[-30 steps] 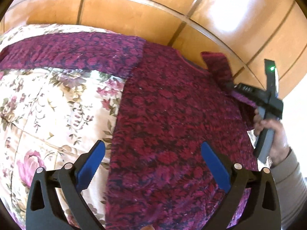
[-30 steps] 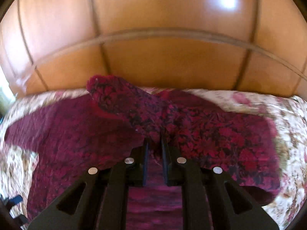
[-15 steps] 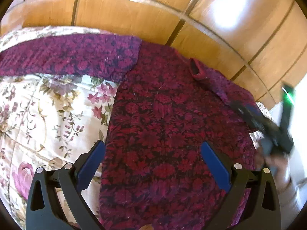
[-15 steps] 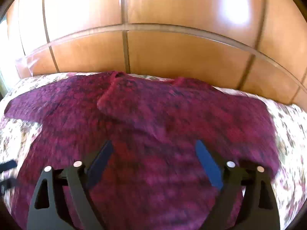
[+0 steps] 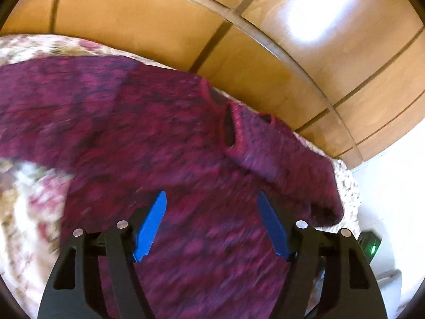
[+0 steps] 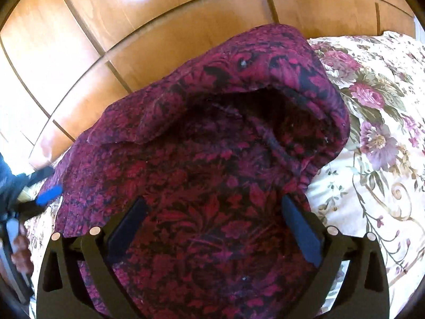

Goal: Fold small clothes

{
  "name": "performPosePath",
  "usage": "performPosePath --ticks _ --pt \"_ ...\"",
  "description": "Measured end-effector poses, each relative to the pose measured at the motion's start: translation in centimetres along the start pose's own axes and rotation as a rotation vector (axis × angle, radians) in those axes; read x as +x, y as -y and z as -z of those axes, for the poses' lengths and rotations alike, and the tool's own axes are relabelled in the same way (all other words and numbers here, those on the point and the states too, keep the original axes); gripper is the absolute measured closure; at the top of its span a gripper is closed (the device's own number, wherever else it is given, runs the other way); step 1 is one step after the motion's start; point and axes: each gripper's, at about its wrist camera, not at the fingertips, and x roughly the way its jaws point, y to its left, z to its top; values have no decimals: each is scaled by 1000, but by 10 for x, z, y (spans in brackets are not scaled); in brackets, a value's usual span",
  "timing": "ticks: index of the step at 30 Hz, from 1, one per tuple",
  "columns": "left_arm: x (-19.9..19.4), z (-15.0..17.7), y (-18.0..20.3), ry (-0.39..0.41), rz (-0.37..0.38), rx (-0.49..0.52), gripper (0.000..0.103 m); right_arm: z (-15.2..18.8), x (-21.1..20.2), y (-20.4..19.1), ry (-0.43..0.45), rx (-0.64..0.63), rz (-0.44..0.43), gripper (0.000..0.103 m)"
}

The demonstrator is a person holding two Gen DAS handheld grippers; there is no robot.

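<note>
Sleeve (image 5: 255, 146) now folded across sweater (image 5: 132, 133), right tongs (image 6: 212, 228) unclamped.

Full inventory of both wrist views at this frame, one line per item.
sweater: 1, dark red and magenta floral knit, spread on the bedspread; one sleeve folded in across the body, cuff opening showing.
bedspread: 1, cream with pink and purple flowers, under the sweater.
wooden panels: several, glossy orange-brown with dark seams, behind the bed.
left gripper: 1, black with blue pads, open, over the sweater body; left-wrist view is motion-blurred. Also seen at the left edge of the right-wrist view.
right gripper: 1, black with dark blue pads, open, over the sweater with nothing pinched.
</note>
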Motion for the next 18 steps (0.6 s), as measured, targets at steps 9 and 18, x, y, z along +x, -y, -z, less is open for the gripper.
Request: performPosePath --ticks 9,18 --pt "59 -41 16 -55 13 -34 35 3 -4 6 12 6 -15 2" --pt "56 -55 33 5 -36 96 92 0 -15 7 40 42 -34 2"
